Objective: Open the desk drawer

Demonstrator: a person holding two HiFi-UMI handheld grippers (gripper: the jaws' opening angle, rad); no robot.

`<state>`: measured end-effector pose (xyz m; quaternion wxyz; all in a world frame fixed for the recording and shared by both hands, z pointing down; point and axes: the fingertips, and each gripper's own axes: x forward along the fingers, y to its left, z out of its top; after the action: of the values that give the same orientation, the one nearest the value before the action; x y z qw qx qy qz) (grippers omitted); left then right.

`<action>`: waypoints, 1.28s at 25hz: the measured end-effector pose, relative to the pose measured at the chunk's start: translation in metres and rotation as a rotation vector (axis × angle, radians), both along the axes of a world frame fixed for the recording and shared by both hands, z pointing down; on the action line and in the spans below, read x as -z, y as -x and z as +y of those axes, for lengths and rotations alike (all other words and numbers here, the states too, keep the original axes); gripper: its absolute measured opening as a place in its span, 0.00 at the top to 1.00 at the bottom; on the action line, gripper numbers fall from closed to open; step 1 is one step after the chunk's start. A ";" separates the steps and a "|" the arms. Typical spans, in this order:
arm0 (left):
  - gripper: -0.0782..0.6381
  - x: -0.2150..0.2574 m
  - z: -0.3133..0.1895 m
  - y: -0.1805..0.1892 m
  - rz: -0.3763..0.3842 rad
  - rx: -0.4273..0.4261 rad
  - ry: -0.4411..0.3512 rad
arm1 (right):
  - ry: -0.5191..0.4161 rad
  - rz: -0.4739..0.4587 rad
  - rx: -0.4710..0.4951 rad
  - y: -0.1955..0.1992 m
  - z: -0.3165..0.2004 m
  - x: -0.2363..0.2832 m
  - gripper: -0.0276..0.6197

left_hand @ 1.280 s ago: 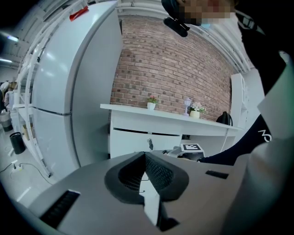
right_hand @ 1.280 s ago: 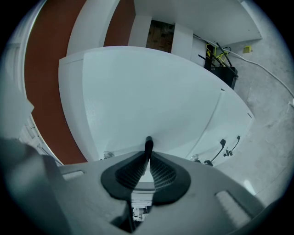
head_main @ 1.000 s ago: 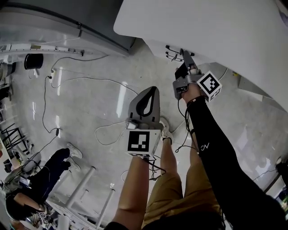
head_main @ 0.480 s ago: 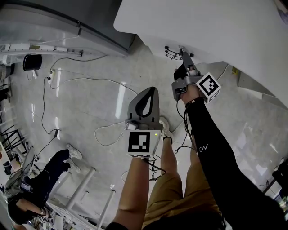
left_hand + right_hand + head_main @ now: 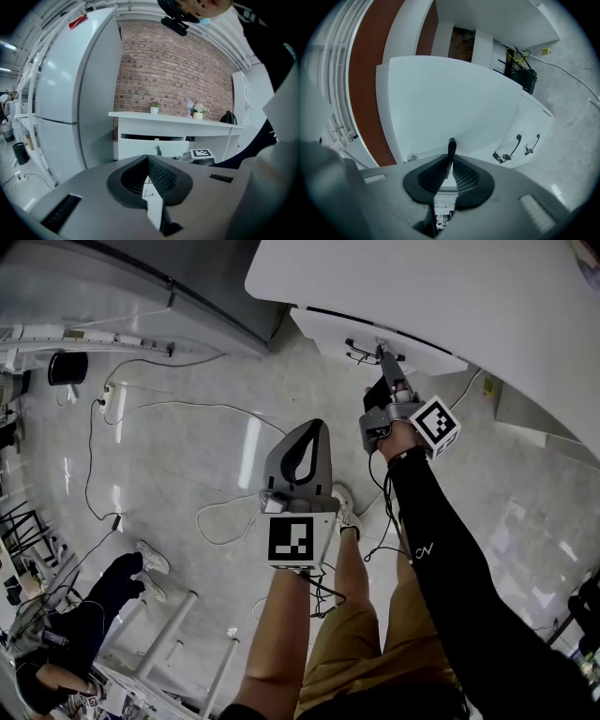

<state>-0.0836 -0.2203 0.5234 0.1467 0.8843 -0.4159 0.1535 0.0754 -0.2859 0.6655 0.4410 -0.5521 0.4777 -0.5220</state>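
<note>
The drawer [image 5: 323, 326] now stands a little way out from under the bench [image 5: 469, 287] top, showing a dark gap behind its front that was not there a second ago. My right gripper [image 5: 385, 360] is clamped tight on the drawer handle [image 5: 451, 146], so I judge the pull begun, with most of the travel left. My left gripper [image 5: 311, 432] hangs closed and empty, nearer me, over the glossy floor [image 5: 187, 465]. Loose cables [image 5: 169, 409] trail across it. Left of the bench a fridge [image 5: 70, 93] stands by a brick wall [image 5: 173, 70].
</note>
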 end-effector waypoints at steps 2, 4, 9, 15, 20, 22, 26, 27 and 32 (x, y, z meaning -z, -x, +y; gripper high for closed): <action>0.88 0.000 0.005 0.006 -0.001 0.003 -0.001 | -0.007 0.007 0.000 0.006 0.008 0.001 0.90; 0.88 -0.002 0.012 0.014 -0.007 0.004 -0.001 | -0.014 0.019 0.000 0.011 0.017 0.002 0.91; 0.88 0.001 0.012 0.016 0.007 0.008 -0.006 | -0.018 0.023 0.006 0.016 0.019 0.004 0.91; 0.88 -0.003 0.019 0.016 -0.014 -0.005 0.008 | -0.014 -0.007 -0.009 0.019 0.026 0.009 0.91; 0.88 -0.004 0.019 0.019 -0.006 0.007 0.015 | -0.021 -0.012 -0.004 0.023 0.032 0.008 0.91; 0.88 -0.006 0.021 0.023 -0.018 0.008 0.017 | -0.017 -0.019 -0.010 0.026 0.036 0.009 0.91; 0.88 -0.009 0.021 0.026 -0.024 0.010 0.021 | -0.012 -0.020 -0.005 0.029 0.039 0.009 0.91; 0.88 -0.009 0.021 0.026 -0.023 0.011 0.024 | -0.010 -0.017 -0.001 0.029 0.040 0.008 0.91; 0.88 -0.008 0.016 0.024 0.002 0.016 0.022 | -0.007 -0.019 -0.004 0.030 0.042 0.006 0.91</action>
<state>-0.1072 -0.2044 0.5312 0.1581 0.8794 -0.4212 0.1559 0.0450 -0.2437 0.6596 0.4486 -0.5465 0.4740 -0.5248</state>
